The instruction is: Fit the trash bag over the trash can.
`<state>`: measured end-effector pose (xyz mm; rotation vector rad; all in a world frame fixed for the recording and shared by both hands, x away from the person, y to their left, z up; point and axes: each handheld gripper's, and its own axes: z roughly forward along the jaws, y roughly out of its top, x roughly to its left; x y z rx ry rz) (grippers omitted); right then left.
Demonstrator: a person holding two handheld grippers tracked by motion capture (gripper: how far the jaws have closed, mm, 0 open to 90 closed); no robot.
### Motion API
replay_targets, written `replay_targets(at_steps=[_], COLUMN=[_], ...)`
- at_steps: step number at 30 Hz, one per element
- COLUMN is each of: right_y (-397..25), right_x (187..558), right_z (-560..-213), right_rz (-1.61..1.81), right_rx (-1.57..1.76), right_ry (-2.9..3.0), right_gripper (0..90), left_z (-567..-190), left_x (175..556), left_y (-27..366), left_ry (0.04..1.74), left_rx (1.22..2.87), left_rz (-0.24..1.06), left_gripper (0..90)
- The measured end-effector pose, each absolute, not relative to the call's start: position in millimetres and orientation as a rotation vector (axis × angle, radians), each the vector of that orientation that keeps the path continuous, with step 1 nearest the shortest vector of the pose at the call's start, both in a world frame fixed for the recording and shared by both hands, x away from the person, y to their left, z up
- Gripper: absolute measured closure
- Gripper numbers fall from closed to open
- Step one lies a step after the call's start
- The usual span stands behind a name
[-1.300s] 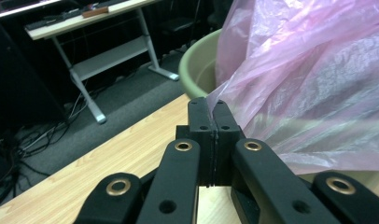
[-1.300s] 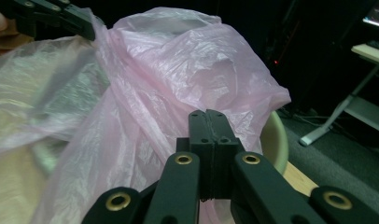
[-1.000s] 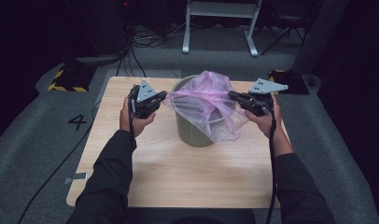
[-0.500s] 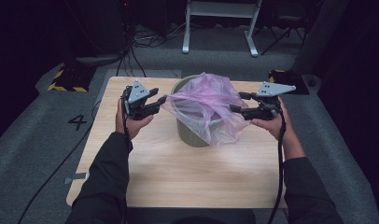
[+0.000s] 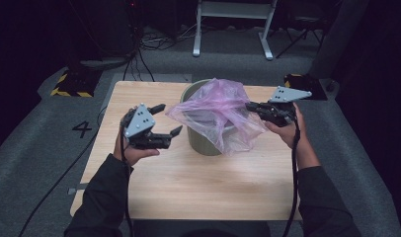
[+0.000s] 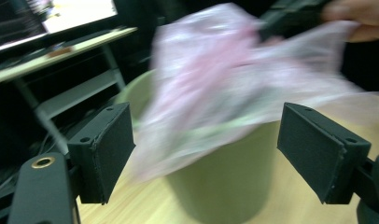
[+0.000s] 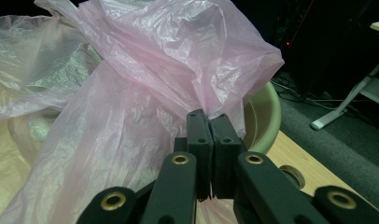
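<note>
An olive-green bin [image 5: 204, 142] stands on the wooden table [image 5: 188, 182], with a thin pink plastic bag [image 5: 219, 109] draped over its mouth and down its right side. My right gripper [image 5: 250, 106] is shut on the bag's right edge; in the right gripper view the jaws pinch the pink bag [image 7: 145, 93] beside the bin's rim [image 7: 264, 116]. My left gripper [image 5: 168, 119] is open, a little left of the bin, with nothing between its jaws. In the left gripper view the blurred bag [image 6: 225, 88] and the bin [image 6: 225, 177] lie beyond the open gripper [image 6: 206, 154].
Grey carpet [image 5: 50, 163] surrounds the table, marked with a "4" [image 5: 83, 129]. A white stand's legs [image 5: 228, 29] and cables lie behind the table. A black-and-yellow striped box [image 5: 70, 85] sits at the back left. The table's front half is bare wood.
My left gripper has let go of the bag's left edge, opened, and pulled back left and toward me. The right gripper still holds the bag and has shifted slightly right.
</note>
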<state>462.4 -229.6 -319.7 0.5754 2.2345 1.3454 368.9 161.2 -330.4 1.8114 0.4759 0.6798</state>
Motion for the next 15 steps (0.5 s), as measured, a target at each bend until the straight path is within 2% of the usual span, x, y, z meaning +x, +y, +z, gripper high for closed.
replay_targets(at_steps=[4, 9, 15], right_y=[-225, -223, -222], right_x=[461, 460, 457], right_z=[-319, -320, -320], right_rz=[1.348, 1.359, 1.374], right_rx=[0.565, 0.557, 0.55], right_ry=[2.244, 2.261, 2.264], right_gripper=[88.8, 88.7, 88.1], left_z=[-335, -345, -350], left_x=[359, 365, 374], left_y=[129, 105, 99], left_ry=[0.366, 0.353, 0.364], left_rx=[1.871, 1.932, 1.96], left_rz=[0.635, 0.673, 0.733], left_gripper=[17.9, 20.0, 52.4])
